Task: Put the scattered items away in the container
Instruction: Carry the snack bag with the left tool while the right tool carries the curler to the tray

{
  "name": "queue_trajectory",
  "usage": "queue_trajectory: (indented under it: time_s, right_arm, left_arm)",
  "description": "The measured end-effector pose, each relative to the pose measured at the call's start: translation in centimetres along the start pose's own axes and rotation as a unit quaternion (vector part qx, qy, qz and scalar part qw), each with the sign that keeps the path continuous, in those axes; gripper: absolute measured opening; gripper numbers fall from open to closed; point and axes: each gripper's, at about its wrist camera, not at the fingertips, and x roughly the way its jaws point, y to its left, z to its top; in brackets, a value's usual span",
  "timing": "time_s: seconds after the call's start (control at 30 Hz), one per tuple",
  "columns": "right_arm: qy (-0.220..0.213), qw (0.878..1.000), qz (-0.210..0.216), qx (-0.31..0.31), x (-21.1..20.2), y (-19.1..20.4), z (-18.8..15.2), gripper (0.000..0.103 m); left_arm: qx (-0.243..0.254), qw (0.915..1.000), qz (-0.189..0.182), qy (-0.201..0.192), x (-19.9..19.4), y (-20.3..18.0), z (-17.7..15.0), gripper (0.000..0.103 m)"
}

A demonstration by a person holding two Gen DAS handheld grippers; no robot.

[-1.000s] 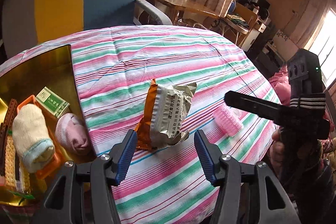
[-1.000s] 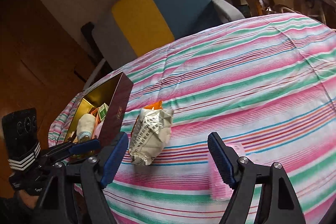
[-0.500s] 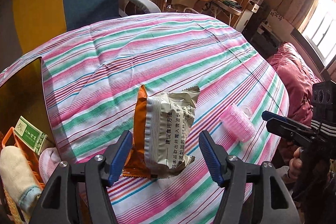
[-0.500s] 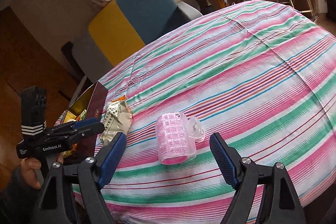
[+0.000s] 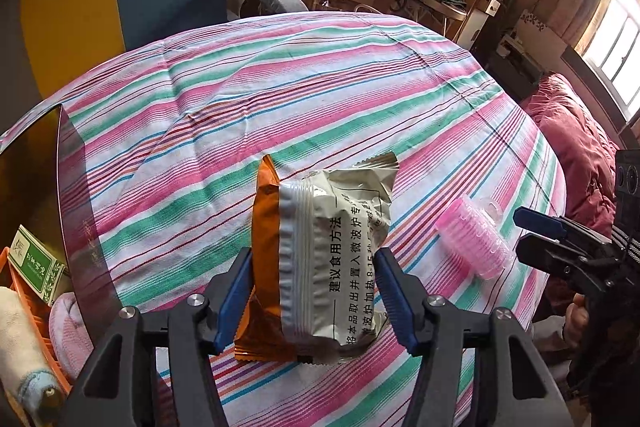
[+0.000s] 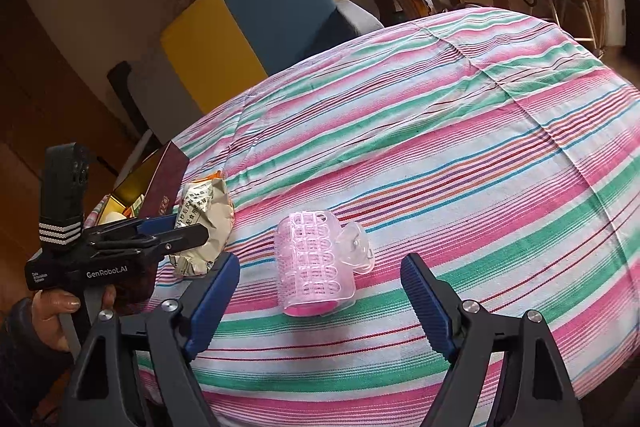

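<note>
A beige and orange snack packet (image 5: 320,259) lies on the striped tablecloth, and my left gripper (image 5: 314,301) has its blue pads against both sides of it. The packet also shows in the right wrist view (image 6: 204,223) beside the left gripper (image 6: 172,233). A pink hair roller (image 6: 314,267) lies on the cloth just ahead of my right gripper (image 6: 320,301), which is open and empty. The roller shows in the left wrist view (image 5: 474,243), with the right gripper (image 5: 544,231) to its right. The dark red box (image 5: 74,211) with a gold lining stands at the left.
The box holds a green carton (image 5: 34,265), an orange tray (image 5: 28,299), a cream mitten (image 5: 22,343) and a pink cloth (image 5: 66,327). A blue and yellow armchair (image 6: 248,23) stands behind the table. A red quilt (image 5: 576,163) lies off the right edge.
My left gripper has moved forward and closed its pads onto the snack packet. My right gripper has moved closer to the pink roller, still open.
</note>
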Motion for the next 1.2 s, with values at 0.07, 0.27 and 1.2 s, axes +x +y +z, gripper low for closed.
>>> queue_trajectory:
  time_s: [0.07, 0.27, 1.2]
  right_arm:
    - [0.005, 1.000, -0.009, -0.013, 0.6, 0.5, 0.0, 0.083]
    - [0.010, 0.998, -0.038, -0.045, 2.1, 1.6, -0.3, 0.083]
    - [-0.021, 0.994, -0.034, -0.100, -0.5, 8.4, -1.2, 0.059]
  left_arm:
    - [-0.002, 1.0000, 0.002, -0.005, -0.2, -0.2, -0.3, 0.060]
    - [-0.010, 0.9999, -0.003, -0.012, -0.8, -0.5, -1.4, 0.059]
    - [-0.073, 0.9930, -0.022, -0.090, -9.1, 0.6, -6.9, 0.059]
